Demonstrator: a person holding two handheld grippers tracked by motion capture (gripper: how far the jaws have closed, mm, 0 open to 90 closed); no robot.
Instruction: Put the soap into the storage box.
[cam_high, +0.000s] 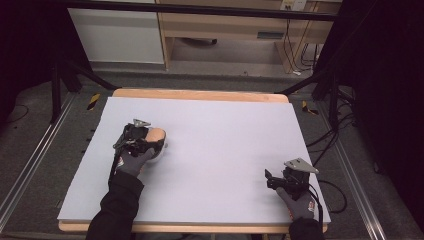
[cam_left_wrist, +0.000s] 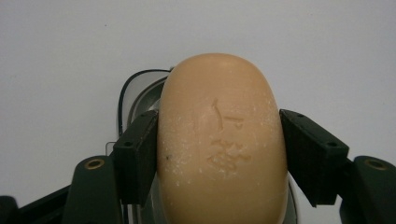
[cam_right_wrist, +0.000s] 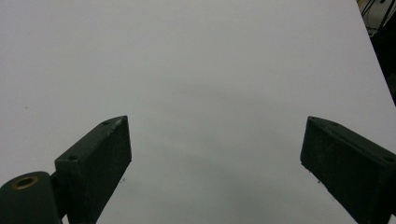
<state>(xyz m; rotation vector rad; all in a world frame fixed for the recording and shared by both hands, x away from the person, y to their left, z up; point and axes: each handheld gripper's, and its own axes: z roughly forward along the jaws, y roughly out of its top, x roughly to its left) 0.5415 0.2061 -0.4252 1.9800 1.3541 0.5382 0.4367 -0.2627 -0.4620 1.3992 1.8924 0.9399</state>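
So the left gripper (cam_left_wrist: 219, 154) has the tan soap bar (cam_left_wrist: 222, 140) clamped across its width, long axis pointing away, over a clear dish (cam_left_wrist: 135, 93) near the table's (cam_high: 225, 150) left edge. Right gripper (cam_right_wrist: 215, 163) is idle, jaws wide apart.

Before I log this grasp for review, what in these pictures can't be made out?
- Dish under the soap, left gripper view: the soap and the left tongs hide all but a rim.
- Soap's near end: cut off by that view's bottom edge.
- Stamped mark on the soap: too worn to read.
- Soap, high view: half hidden by the tongs and hand.
- Right tongs: tips cut off at the bottom edge.
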